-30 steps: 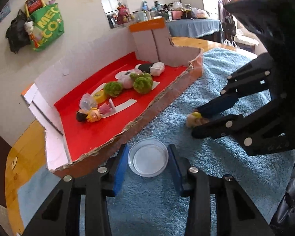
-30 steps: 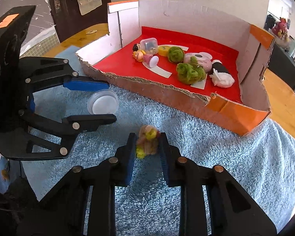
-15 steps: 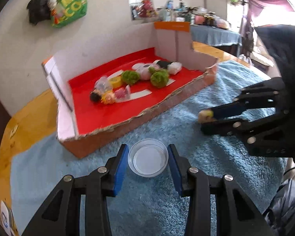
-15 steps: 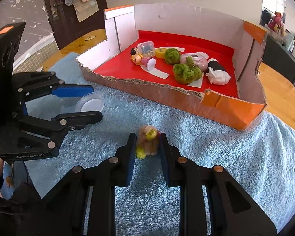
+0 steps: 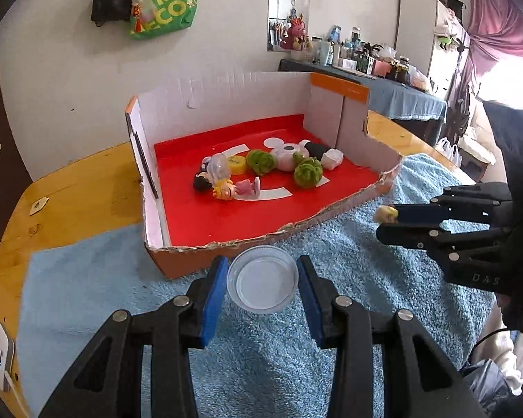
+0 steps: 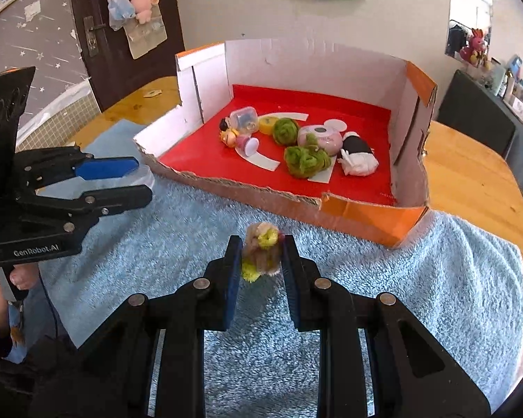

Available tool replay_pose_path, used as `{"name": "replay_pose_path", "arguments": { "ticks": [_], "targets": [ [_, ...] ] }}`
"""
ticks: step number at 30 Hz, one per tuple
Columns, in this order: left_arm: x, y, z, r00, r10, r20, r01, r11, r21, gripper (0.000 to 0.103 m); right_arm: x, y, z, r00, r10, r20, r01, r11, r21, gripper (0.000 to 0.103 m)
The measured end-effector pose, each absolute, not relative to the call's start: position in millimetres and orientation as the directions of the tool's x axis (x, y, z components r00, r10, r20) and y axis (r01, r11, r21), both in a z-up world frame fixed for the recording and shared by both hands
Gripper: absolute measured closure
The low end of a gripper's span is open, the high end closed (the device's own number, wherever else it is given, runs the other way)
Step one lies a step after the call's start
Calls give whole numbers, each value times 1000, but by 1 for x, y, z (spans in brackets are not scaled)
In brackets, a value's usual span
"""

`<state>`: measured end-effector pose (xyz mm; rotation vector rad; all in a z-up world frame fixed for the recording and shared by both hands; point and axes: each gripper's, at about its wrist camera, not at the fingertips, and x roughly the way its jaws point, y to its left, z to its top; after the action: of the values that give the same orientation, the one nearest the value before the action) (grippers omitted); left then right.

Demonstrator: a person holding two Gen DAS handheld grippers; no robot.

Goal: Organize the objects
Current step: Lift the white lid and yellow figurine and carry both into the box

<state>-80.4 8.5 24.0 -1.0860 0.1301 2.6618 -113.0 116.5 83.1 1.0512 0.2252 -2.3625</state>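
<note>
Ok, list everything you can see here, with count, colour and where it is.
box: one, red floor, white and orange walls, on towel
toys in box: several, green, pink, yellow, black, white, on red floor
dish: one, clear, in left gripper
fuzzy toy: one, tan and yellow, in right gripper
towel: one, blue, on table
table: one, wooden, under towel
bag: one, green, on wall
left gripper: black, blue pads
right gripper: black, blue pads

Bright daylight floods in, the window [image 5: 512, 73] far right blown out white. Fisheye bends the edges, dark corners all round. Soft shadows, and the whole scene a touch fuzzy.
</note>
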Motion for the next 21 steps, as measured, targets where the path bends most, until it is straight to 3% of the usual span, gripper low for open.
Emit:
{"name": "replay_pose_path", "arguments": {
  "ticks": [21],
  "targets": [
    [-106,9,40,-714,202,-671,-229,-972,-49,60,-129,106,110,-576,-443,-687,556,-828,68,81]
  ]
}}
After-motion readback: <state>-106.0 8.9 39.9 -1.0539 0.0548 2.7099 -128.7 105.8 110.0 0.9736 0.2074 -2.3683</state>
